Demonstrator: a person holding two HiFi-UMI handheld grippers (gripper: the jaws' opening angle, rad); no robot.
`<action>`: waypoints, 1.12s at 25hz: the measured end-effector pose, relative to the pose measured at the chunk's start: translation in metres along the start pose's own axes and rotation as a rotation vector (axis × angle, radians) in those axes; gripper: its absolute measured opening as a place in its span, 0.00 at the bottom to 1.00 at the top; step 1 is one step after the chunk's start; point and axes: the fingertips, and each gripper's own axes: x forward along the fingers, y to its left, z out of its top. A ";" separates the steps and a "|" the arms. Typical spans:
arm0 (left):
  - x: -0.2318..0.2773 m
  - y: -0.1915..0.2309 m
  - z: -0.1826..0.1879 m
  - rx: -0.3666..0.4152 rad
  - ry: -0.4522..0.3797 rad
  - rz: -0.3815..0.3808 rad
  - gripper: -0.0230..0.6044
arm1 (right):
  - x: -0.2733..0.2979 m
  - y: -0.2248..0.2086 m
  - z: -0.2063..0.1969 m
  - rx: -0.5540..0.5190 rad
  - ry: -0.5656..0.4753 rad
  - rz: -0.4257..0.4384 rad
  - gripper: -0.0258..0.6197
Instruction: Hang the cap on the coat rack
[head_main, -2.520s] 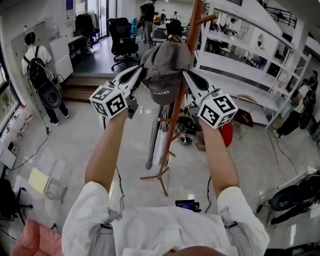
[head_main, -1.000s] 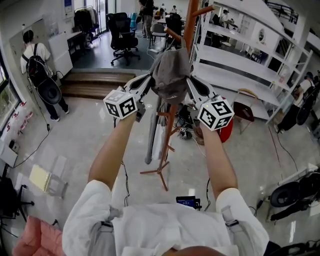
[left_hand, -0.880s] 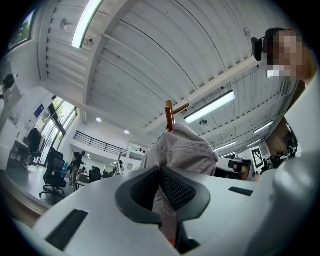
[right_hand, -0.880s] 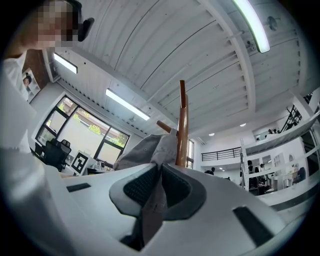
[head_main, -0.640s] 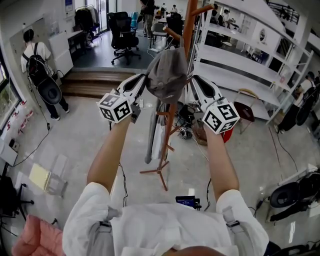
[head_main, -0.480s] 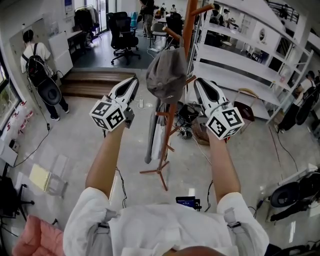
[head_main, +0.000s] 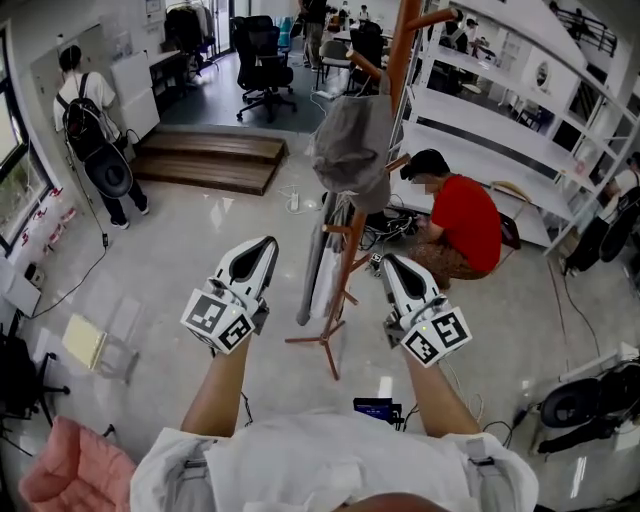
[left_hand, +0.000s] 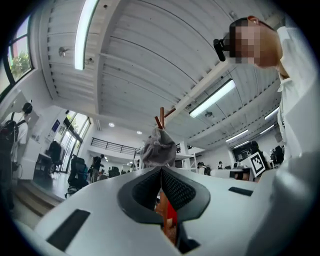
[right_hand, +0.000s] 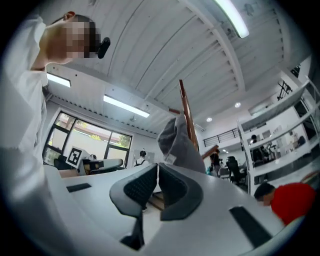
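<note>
Since half a second before, I had drawn both grippers down and back from the rack. A person in a red shirt had also come into sight, crouching behind it. The grey cap hung on a peg of the wooden coat rack. The left gripper and the right gripper were below the cap, well apart from it. The left fingers were pressed together and held nothing, and the right fingers were the same.

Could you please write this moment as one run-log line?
cap: hanging on coat rack | left gripper: shut, empty | right gripper: shut, empty
</note>
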 end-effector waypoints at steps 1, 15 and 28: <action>-0.009 -0.007 -0.015 -0.024 0.017 -0.001 0.06 | -0.007 0.004 -0.022 0.037 0.029 -0.007 0.08; -0.081 -0.067 -0.178 -0.186 0.243 0.032 0.06 | -0.061 0.071 -0.167 0.139 0.258 0.009 0.08; -0.079 -0.061 -0.167 -0.213 0.284 0.003 0.06 | -0.062 0.063 -0.132 0.117 0.172 0.025 0.08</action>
